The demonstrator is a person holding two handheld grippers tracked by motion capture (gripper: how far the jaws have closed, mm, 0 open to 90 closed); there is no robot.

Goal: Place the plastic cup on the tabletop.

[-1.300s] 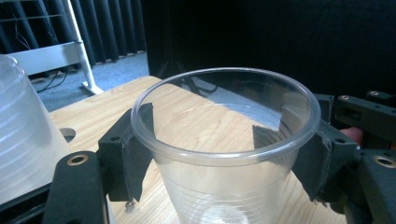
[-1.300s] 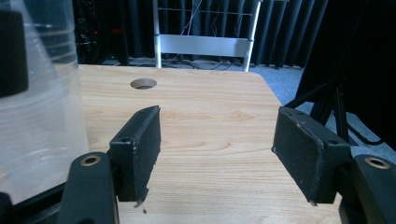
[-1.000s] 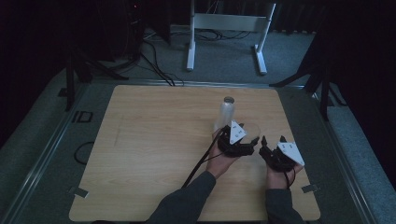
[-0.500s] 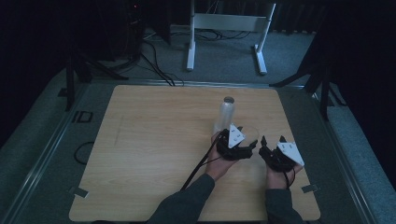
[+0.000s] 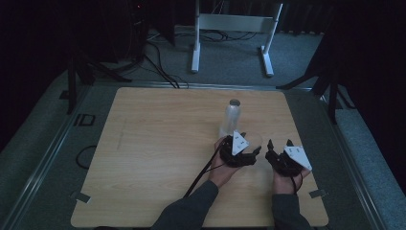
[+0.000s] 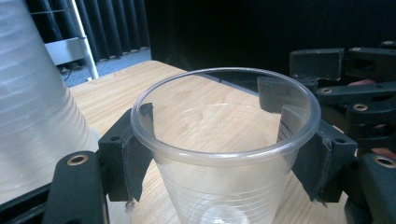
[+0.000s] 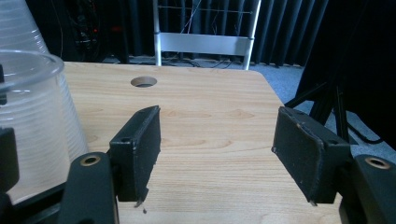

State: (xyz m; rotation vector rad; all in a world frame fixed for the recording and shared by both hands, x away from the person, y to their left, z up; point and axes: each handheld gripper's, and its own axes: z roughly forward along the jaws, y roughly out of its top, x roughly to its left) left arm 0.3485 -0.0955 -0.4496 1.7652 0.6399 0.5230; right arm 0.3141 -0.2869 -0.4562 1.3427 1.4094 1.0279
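Note:
A clear plastic cup [image 6: 224,154] stands upright on the wooden table [image 5: 158,143], and my left gripper [image 6: 219,140] is shut on it, one pad pressing each side below the rim. In the high view that gripper [image 5: 253,143] sits right of centre, near the front. A tall stack of clear cups [image 5: 231,117] rises just behind it, close on the left in the left gripper view [image 6: 32,102]. My right gripper [image 5: 279,143] rests beside the left one, to its right. Its jaws [image 7: 217,154] stand open over bare wood, with the held cup [image 7: 28,116] off to their left.
A round hole [image 7: 144,81] is cut in the tabletop toward the far edge. A white metal frame [image 5: 234,24] stands on the floor beyond the table, with cables around it. A black cable [image 5: 203,172] trails from the left gripper toward the front.

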